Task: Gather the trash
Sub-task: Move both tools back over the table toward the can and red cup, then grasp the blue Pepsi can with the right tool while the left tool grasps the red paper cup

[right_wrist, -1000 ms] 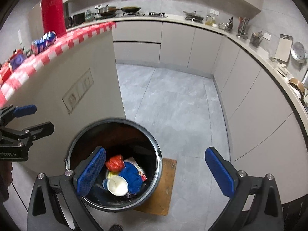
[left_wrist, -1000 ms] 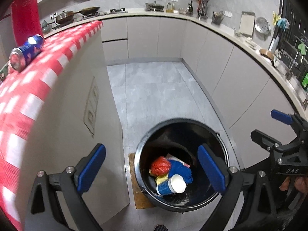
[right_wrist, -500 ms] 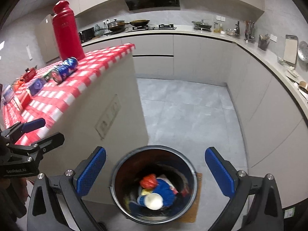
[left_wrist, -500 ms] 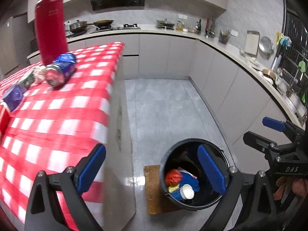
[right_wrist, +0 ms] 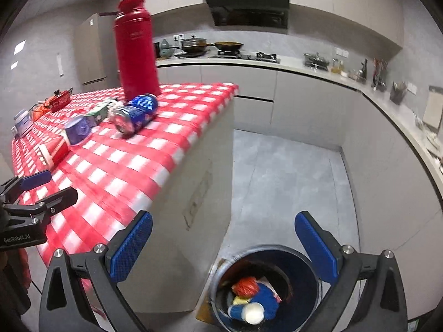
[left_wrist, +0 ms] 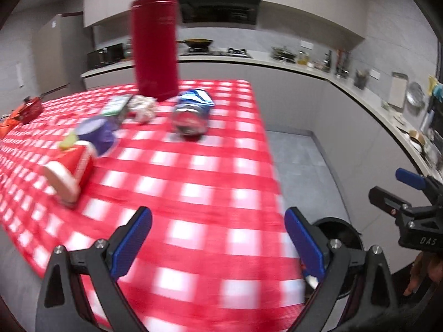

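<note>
A blue drink can (left_wrist: 192, 113) (right_wrist: 135, 113) lies on its side on the red checked tablecloth (left_wrist: 199, 188), in front of a tall red flask (left_wrist: 154, 36) (right_wrist: 135, 47). A purple cup (left_wrist: 95, 135) (right_wrist: 78, 130), a red carton (left_wrist: 70, 170), a crumpled white wad (left_wrist: 144, 108) and a green packet (left_wrist: 116, 104) lie left of the can. My left gripper (left_wrist: 218, 240) hangs open over the near tablecloth, nothing between its fingers. My right gripper (right_wrist: 224, 244) is open above the black bin (right_wrist: 310, 271), which holds a red bag, blue trash and a paper cup.
The bin (left_wrist: 339, 228) stands on the grey floor beside the island's end panel (right_wrist: 199, 193). Cabinets and a worktop (right_wrist: 304, 69) with pots curve round the back and right. Small red appliances (right_wrist: 56, 99) sit at the far left of the table.
Both grippers have risen and swung left, from over the bin toward the table. The tabletop trash now fills the left wrist view. Both stayed open and empty.
</note>
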The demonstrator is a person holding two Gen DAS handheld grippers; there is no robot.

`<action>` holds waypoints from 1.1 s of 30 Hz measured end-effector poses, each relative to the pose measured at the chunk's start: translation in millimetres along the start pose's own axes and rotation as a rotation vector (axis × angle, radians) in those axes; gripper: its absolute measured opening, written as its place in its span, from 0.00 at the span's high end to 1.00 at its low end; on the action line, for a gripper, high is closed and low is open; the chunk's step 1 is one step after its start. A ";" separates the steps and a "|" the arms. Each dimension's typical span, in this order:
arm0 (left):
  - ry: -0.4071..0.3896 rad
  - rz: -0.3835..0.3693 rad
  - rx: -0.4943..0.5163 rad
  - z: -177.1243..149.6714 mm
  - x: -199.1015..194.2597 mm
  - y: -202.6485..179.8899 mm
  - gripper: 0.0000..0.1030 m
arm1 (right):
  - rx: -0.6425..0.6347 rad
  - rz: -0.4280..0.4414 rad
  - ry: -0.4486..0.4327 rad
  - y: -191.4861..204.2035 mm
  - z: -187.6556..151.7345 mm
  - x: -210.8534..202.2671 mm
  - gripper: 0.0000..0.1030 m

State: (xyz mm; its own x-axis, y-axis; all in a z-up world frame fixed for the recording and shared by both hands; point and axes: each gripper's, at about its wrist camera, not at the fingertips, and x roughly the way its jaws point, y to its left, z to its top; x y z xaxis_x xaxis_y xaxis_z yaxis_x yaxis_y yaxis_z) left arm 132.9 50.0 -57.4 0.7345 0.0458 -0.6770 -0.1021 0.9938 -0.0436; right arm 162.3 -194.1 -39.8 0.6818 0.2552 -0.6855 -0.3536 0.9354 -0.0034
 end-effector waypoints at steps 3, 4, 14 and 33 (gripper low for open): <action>-0.005 0.032 -0.019 2.1 -5.0 28.2 0.06 | -0.031 -0.006 -0.019 26.6 12.6 0.9 0.00; -0.008 0.039 -0.025 3.2 -6.1 37.5 0.06 | -0.036 0.002 -0.019 34.0 16.0 1.5 0.00; -0.029 0.136 -0.093 4.0 -14.1 132.2 0.06 | -0.111 0.037 -0.037 119.4 47.1 17.1 0.00; 0.026 0.153 -0.049 25.0 59.7 193.8 0.06 | -0.075 0.039 0.017 188.6 96.8 97.4 0.00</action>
State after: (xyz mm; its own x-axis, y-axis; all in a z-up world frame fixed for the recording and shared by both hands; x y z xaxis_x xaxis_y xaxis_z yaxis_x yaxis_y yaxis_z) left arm 173.7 247.9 -87.9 0.6907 0.1929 -0.6969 -0.2441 0.9694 0.0263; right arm 224.1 30.8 -36.8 0.6557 0.2864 -0.6986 -0.4275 0.9035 -0.0308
